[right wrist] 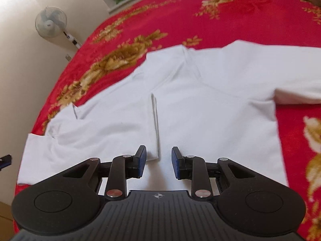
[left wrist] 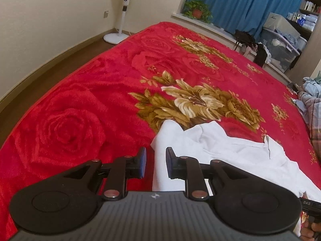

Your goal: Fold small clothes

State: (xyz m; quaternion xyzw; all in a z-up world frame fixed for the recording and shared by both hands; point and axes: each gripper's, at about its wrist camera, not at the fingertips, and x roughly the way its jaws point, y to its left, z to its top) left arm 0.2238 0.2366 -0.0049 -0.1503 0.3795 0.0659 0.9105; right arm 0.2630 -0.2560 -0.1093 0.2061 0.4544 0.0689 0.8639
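Note:
A small white shirt (right wrist: 200,104) lies spread on the red flowered blanket (right wrist: 230,20); one side is folded in, with a folded edge (right wrist: 155,124) running toward my right gripper. My right gripper (right wrist: 158,160) is open just above the shirt's near hem, empty. In the left wrist view the same shirt (left wrist: 230,148) lies crumpled at lower right on the blanket (left wrist: 80,110). My left gripper (left wrist: 155,162) is open, its jaws either side of the shirt's left edge, not closed on it.
A pile of checked and blue clothes (left wrist: 313,104) lies at the bed's right edge. A standing fan (left wrist: 122,10) is in the corner, with a potted plant (left wrist: 197,10) on the sill and storage boxes (left wrist: 280,40) beyond the bed.

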